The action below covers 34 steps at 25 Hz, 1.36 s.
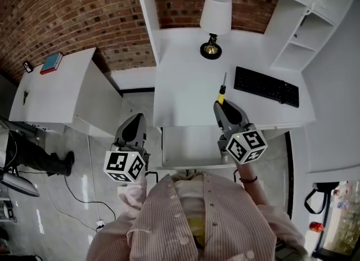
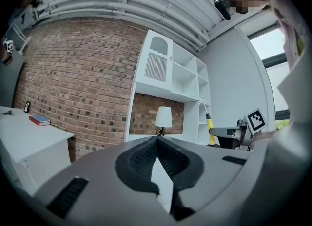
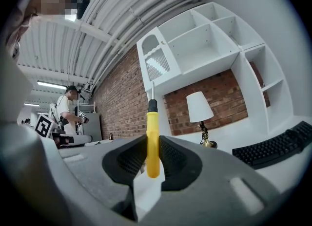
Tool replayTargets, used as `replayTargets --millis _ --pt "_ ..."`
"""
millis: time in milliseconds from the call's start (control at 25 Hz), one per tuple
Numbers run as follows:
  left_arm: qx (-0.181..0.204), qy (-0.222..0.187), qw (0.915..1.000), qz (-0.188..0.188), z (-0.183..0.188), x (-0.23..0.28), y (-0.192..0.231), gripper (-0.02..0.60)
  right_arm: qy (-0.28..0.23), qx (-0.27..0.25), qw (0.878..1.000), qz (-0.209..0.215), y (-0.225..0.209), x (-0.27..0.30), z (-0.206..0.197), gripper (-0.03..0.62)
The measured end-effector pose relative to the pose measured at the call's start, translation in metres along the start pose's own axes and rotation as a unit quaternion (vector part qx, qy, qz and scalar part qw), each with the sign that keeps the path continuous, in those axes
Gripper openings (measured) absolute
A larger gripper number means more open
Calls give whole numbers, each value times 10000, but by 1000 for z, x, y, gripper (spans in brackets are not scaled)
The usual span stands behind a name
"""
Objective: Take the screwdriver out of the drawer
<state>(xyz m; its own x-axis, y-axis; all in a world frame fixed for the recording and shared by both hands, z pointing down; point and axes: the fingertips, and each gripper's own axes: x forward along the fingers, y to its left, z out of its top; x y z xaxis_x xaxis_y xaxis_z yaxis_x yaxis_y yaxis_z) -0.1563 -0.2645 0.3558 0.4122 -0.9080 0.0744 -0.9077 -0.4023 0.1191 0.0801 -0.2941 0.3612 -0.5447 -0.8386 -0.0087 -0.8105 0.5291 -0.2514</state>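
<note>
I see bright, even light from the tall glass window (image 2: 273, 59), blown out white, plus long ceiling strip lights (image 3: 48, 84). Heavy fisheye bends edges; corners vignette black; close foreground soft.

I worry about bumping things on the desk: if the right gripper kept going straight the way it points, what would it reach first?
Right gripper, with the screwdriver leading, would likely reach the brick wall behind the desk, left of the lamp. Depth unclear.
</note>
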Motion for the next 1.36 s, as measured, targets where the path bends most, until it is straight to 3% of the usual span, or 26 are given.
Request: replayTargets --millis 560,1360 --pt "87 -170 9997 171 15 1 8 -2 -147 -194 9996 -112 -6 2 14 78" --pt "38 8 9998 205 2 17 14 -2 71 -332 9993 -185 -22 7 -1 78"
